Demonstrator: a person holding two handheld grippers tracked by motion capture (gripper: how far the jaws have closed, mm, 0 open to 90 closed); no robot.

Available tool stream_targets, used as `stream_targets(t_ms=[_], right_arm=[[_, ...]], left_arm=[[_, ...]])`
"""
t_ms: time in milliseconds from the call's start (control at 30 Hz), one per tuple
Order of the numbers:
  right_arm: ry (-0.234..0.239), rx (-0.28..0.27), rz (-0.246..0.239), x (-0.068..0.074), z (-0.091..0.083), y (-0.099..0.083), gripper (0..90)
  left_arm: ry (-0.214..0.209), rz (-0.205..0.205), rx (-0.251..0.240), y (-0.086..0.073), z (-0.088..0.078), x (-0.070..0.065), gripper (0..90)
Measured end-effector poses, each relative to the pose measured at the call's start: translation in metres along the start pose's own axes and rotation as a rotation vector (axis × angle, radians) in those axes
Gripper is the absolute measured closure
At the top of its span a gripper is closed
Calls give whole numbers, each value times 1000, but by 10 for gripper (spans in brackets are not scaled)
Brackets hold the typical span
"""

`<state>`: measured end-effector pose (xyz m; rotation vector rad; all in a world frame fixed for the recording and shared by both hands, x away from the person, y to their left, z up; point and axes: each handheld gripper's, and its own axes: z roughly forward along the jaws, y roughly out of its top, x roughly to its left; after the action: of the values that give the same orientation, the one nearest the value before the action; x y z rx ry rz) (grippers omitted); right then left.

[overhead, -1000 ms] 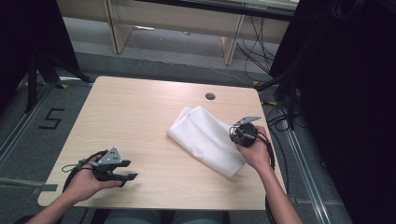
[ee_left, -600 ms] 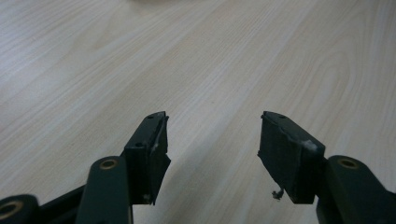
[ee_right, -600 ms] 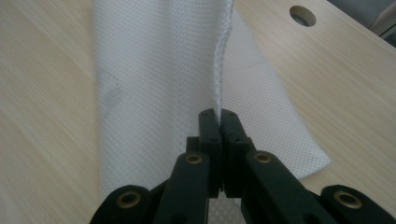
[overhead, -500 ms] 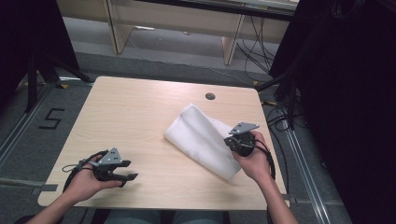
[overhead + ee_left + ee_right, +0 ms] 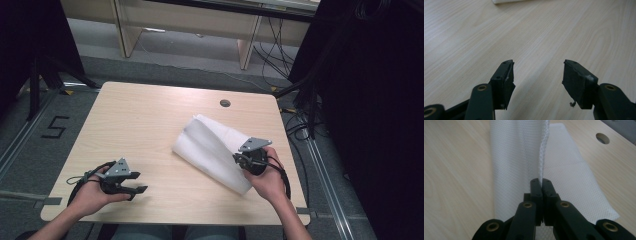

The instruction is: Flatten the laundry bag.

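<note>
The white mesh cloth (image 5: 212,150) lies folded on the right half of the bench (image 5: 150,120), running slantwise from near the round cable hole (image 5: 225,103) toward the person's right hand (image 5: 270,180). One layer of it (a thin edge with a stitched hem) stands lifted off the rest and runs into the right gripper (image 5: 541,181), whose jaws are clenched on that edge; in the right gripper view the mesh rises straight out from between the pressed tips. The remainder of the cloth rests flat on the wood beneath, its far end slightly curled. Well apart from the cloth, toward the near left corner of the bench, the left gripper (image 5: 537,72) sits low over bare wood in the left hand (image 5: 92,195), its jaws released and spread wide with nothing between them.
</note>
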<state>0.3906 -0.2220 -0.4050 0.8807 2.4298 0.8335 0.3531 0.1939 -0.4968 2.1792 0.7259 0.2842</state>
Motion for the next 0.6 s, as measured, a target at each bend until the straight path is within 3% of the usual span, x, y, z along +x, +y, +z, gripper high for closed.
stream_targets(t_ms=[200,300,600], right_arm=[[27,-7,-42,16,2,-1,900],[37,3,-45,22,2,-1,900],[73,0,-55,33,7,-3,899]], left_arm=[[5,5,3,0,0,0,416],[4,-18,2,0,0,0,416],[0,-30,-11,0,0,-1,416]])
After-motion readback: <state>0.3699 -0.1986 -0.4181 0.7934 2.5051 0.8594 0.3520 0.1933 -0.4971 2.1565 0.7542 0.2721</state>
